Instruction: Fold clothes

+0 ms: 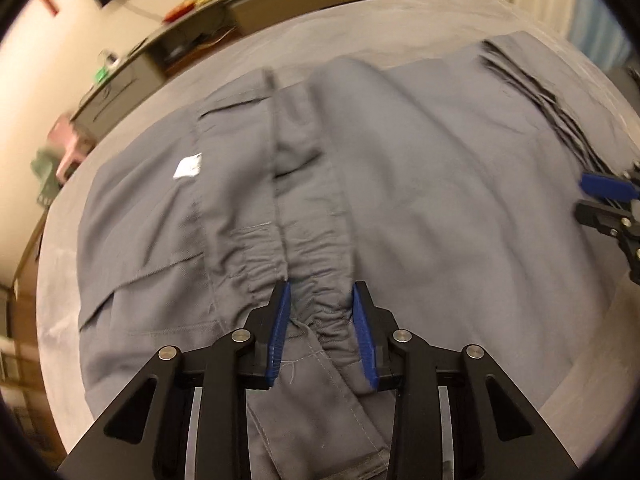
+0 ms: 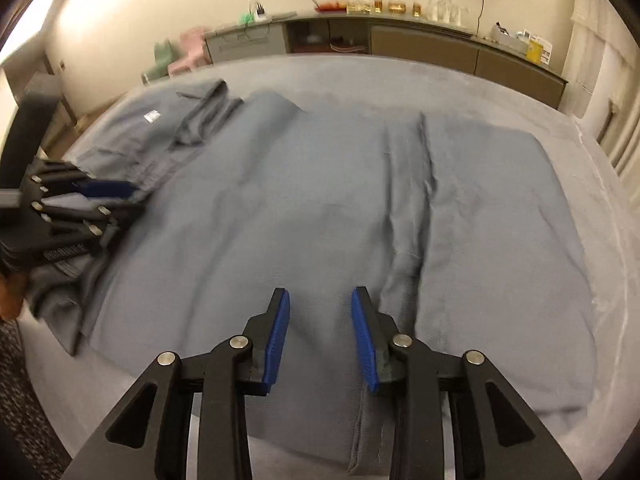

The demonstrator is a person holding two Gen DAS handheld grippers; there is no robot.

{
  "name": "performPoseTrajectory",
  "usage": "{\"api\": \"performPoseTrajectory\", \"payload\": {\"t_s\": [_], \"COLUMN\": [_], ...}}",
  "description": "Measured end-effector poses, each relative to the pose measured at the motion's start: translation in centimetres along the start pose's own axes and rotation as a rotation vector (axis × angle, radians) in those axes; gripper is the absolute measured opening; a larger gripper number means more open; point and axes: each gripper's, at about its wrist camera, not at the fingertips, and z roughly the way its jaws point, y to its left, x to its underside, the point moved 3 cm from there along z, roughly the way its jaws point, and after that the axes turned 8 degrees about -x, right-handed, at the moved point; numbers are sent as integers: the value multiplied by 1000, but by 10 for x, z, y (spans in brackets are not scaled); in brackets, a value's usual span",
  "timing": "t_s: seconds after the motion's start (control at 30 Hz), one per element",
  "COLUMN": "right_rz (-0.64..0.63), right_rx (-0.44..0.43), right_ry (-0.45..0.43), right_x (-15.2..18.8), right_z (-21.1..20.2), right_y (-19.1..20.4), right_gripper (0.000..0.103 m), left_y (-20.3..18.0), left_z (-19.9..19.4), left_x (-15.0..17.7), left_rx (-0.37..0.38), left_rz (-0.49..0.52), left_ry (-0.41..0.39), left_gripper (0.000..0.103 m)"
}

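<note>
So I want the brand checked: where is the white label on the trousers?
The white label lies on the grey trousers, left of centre in the left wrist view, up-left of the elastic waistband; in the right wrist view it sits far upper left.

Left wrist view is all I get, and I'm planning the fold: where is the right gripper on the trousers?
Observer: The right gripper is over plain cloth of the trousers, close to their near edge.
Operator: Are its jaws holding anything?
Observer: No, they stand open with nothing pinched.
Operator: Any wrinkle nearby?
Observer: Yes, a raised crease runs away from the gripper, just to its right in that view.
</note>
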Motion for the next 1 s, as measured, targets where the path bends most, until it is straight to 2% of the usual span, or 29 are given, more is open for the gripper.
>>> {"api": "performPoseTrajectory", "payload": {"t_s": [0.07,0.13,0.2,0.3,0.37,0.4,0.43,0.47,0.57,0.67,0.7,0.73,0.77,0.8,0.9,0.97,1.0], "right_rz": [5,14,37,142,185,206,255,294,363,374,364,372,381,367,242,128,79], "right_rx": [3,5,-19,-134,-73,-40,33,46,70,114,120,99,75,63,28,18,8], "right_ry": [0,-4,-15,-60,-165,-218,-262,-245,-141,-51,-61,-81,-101,-133,-290,-355,-373], "right_x": [-2,0,1,1,-5,-8,-7,-3,11,22,23,23,22,22,13,10,9], "right_z": [8,8,7,-13,-48,-66,-78,-77,-51,-14,-17,-20,-23,-33,-73,-85,-85], "right_y": [-4,-8,-14,-33,-61,-75,-104,-121,-150,-157,-157,-157,-157,-159,-141,-119,-109], "right_gripper": [30,30,30,33,47,64,74,75,75,75,60,34,27,14,10,10,10], "left_y": [17,22,15,3,-1,-2,-6,-16,-46,-98,-117,-136,-153,-168,-210,-215,-215], "left_z": [3,3,-3,-30,-53,-66,-76,-82,-99,-112,-114,-116,-118,-119,-125,-138,-142], "left_x": [-4,-6,-9,-17,-25,-29,-36,-48,-81,-115,-127,-138,-149,-158,-183,-190,-189], "left_rx": [8,118,199,219,263,292,327,374,499,529,532,527,511,502,482,495,476], "left_rz": [-66,-129,-124,-96,-102,-112,-122,-136,-167,-103,-77,-54,-36,-17,32,34,50], "left_ry": [13,32,36,-25,-72,-96,-109,-101,-78,-68,-60,-48,-35,-26,-7,-32,-43], "left_gripper": [43,43,43,43,44,51,57,65,67,68,68,68,68,68,68,68,68]}}
